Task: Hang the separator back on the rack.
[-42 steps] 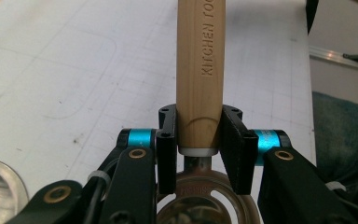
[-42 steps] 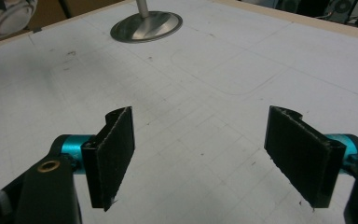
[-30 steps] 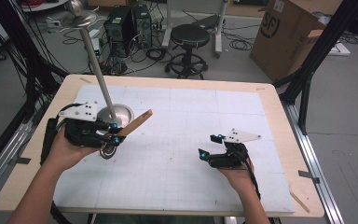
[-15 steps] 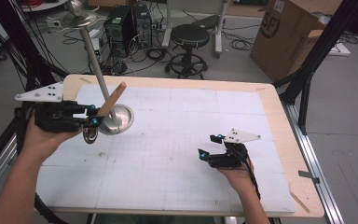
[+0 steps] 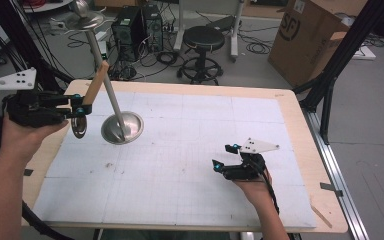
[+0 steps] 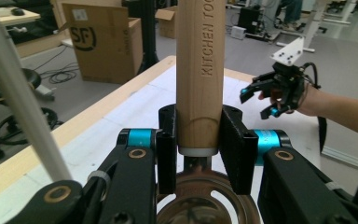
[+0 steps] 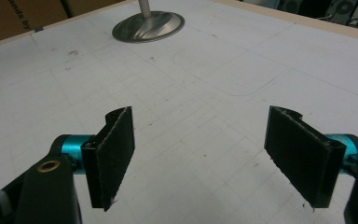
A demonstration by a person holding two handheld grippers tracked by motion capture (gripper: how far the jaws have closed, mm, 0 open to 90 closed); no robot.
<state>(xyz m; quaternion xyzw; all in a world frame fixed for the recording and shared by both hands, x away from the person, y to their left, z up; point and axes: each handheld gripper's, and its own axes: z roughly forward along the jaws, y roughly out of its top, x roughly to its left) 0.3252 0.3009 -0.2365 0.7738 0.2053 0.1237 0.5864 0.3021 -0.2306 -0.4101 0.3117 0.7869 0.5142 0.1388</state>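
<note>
My left gripper (image 5: 81, 105) is raised over the table's left edge, shut on a wooden-handled kitchen tool (image 5: 95, 82). In the left gripper view the pads (image 6: 165, 149) clamp the handle (image 6: 200, 70) just above its metal collar, and a round metal wheel (image 6: 200, 207) hangs below. The same wheel (image 5: 78, 127) shows under the gripper in the high view. A metal stand with a round base (image 5: 122, 127) and a slanted pole (image 5: 105, 75) sits just right of it. My right gripper (image 5: 225, 157) rests on the mat, open and empty (image 7: 200, 154).
A white gridded mat (image 5: 190, 150) covers the wooden table (image 5: 300, 130). The stand's base (image 7: 148, 25) lies far ahead of the right gripper. Beyond the table are a cardboard box (image 5: 310, 37), a black stool (image 5: 204, 42) and computer towers (image 5: 135, 25).
My left gripper has lifted and moved left with the tool, away from the stand's base; the handle now points more upright. The right gripper has not moved.
</note>
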